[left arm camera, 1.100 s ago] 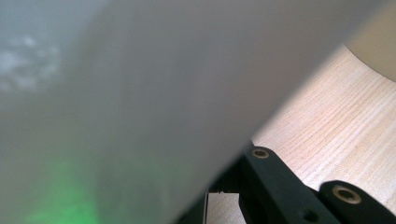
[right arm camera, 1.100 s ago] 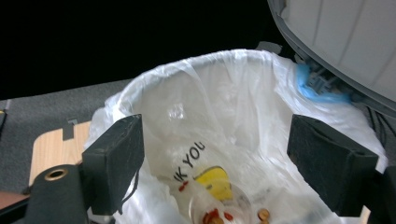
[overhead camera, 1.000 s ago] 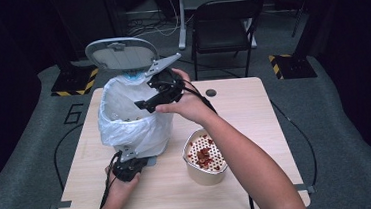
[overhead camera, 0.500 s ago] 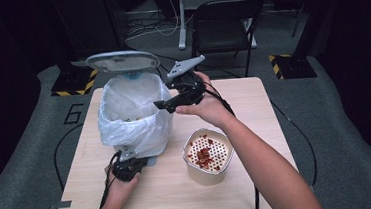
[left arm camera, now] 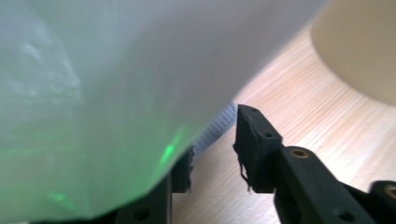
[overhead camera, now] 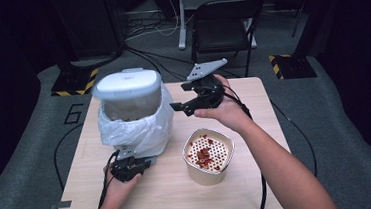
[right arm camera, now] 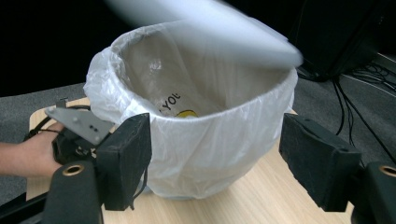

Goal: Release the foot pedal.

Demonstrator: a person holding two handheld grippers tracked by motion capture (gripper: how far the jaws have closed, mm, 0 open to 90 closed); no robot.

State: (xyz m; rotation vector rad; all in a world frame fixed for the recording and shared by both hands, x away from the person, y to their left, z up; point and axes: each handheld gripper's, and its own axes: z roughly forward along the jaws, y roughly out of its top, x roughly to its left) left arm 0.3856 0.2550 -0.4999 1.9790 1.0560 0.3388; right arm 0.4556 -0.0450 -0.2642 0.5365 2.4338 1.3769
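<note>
Left gripper (overhead camera: 145,161) low at the near foot of the bin (overhead camera: 137,121), half hidden under the white plastic liner (overhead camera: 125,132). In the left gripper view the liner blurs over one jaw; jaws have just been opening, stand apart, nothing pressed between them; a grey ribbed part of the bin base just ahead, hard to make out. Left hand (overhead camera: 119,182) on the surface (overhead camera: 261,194) at the near edge.

Right gripper (overhead camera: 181,107) held in the air just right of the bin rim, jaws apart, gripping nothing. In the right gripper view the lid (right arm camera: 210,28) smears across the top, edges blurred. Print on the liner cut off by folds, a yellow mark below it.

One bin, lid up and tilted over its back rim. One cream container (overhead camera: 208,155) with a perforated top and red bits on it, right of the bin, apart from it. One black chair (overhead camera: 225,23) behind the surface.
</note>
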